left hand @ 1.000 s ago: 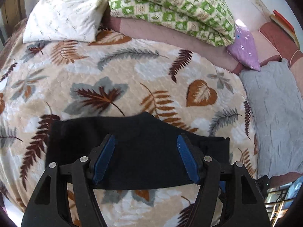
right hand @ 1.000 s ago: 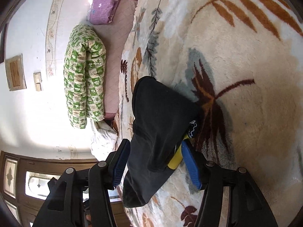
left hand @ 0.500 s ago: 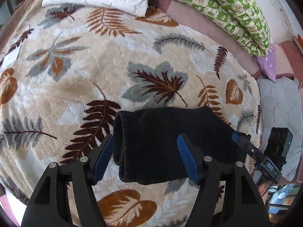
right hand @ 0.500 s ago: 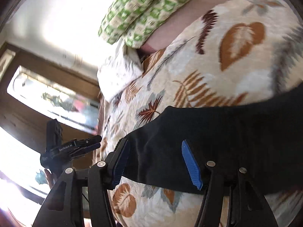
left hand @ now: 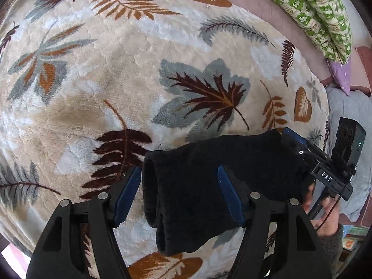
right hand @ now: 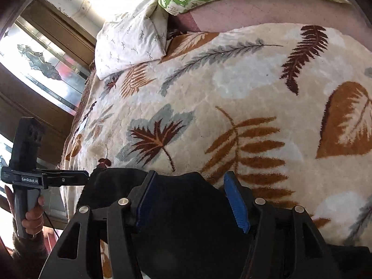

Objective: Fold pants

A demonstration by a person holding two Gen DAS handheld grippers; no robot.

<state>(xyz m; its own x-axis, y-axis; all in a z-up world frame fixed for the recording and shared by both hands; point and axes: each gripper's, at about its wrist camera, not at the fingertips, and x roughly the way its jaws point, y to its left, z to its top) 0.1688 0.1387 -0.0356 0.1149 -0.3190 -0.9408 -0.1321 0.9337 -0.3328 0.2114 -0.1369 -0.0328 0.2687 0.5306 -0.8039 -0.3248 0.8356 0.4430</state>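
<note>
- The pants point(left hand: 209, 186) lie on the bed as a compact, dark, several-layer bundle, near the edge of the leaf-patterned blanket point(left hand: 139, 81) closest to the person. The layers show as rolled edges at the bundle's left end in the left wrist view.
- Progress, as a judgement: the main folds appear complete, since the garment reads as a short thick packet and no loose leg shows. The near side of the bundle is hidden behind the gripper bodies, so its neatness there cannot be told.
- Remaining work, as a judgement: at most a final squaring or pressing of the packet, then clearing both tools away.
- The left gripper point(left hand: 179, 193) points steeply down over the bundle's left end. Its jaws stand partly open and straddle the folded edge; the pads do not visibly pinch the cloth.
- The right gripper point(right hand: 193, 200) hangs over the bundle's right end. Its jaws are partly open with dark fabric seen between them; no pinch is visible there.
- Further out: a white pillow point(right hand: 130, 41) and a green patterned quilt point(left hand: 320, 16) lie at the far side of the bed, well apart from the pants.
</note>
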